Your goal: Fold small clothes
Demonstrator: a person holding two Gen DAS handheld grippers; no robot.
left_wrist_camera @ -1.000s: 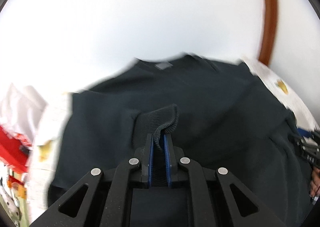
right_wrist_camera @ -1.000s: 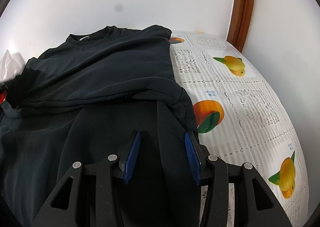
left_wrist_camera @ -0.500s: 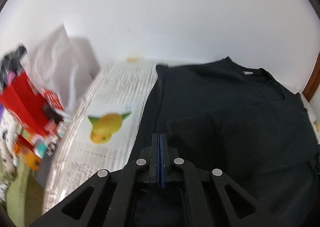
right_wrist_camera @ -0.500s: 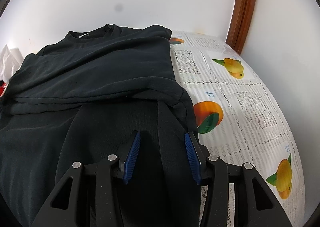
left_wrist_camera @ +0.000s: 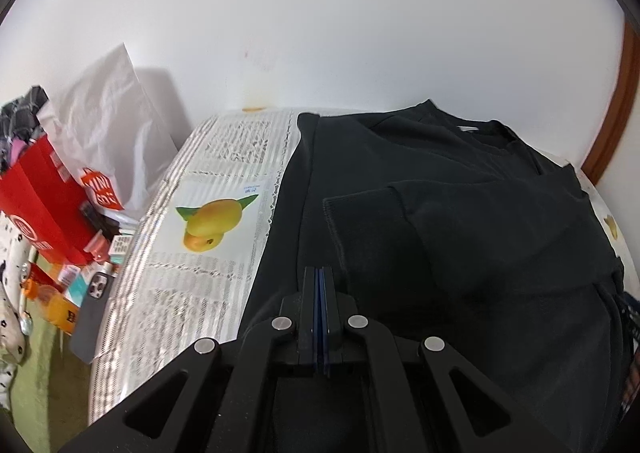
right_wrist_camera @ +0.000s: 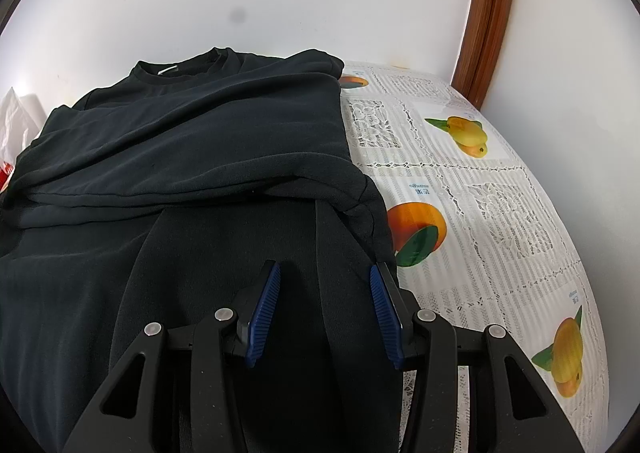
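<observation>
A black long-sleeved top (left_wrist_camera: pixel 460 213) lies flat on the fruit-print tablecloth (left_wrist_camera: pixel 224 157), neck toward the wall. A sleeve with its cuff (left_wrist_camera: pixel 360 205) is folded across the body. My left gripper (left_wrist_camera: pixel 320 273) is shut and empty, just above the top's left side. In the right wrist view the same top (right_wrist_camera: pixel 192 149) has both sleeves folded over the body. My right gripper (right_wrist_camera: pixel 324 277) is open, over the top's lower right part, with nothing between its pads.
The tablecloth (right_wrist_camera: pixel 480 189) shows bare to the right of the top. Off the table's left edge are a red bag (left_wrist_camera: pixel 36 197), a white bag (left_wrist_camera: pixel 108 125), a phone (left_wrist_camera: pixel 90 317) and small clutter. A wooden frame (right_wrist_camera: pixel 486 13) stands at the back right.
My left gripper let go of the sleeve cuff, which now lies folded on the body, and drew back to the top's left side, shut. My right gripper stayed open and still.
</observation>
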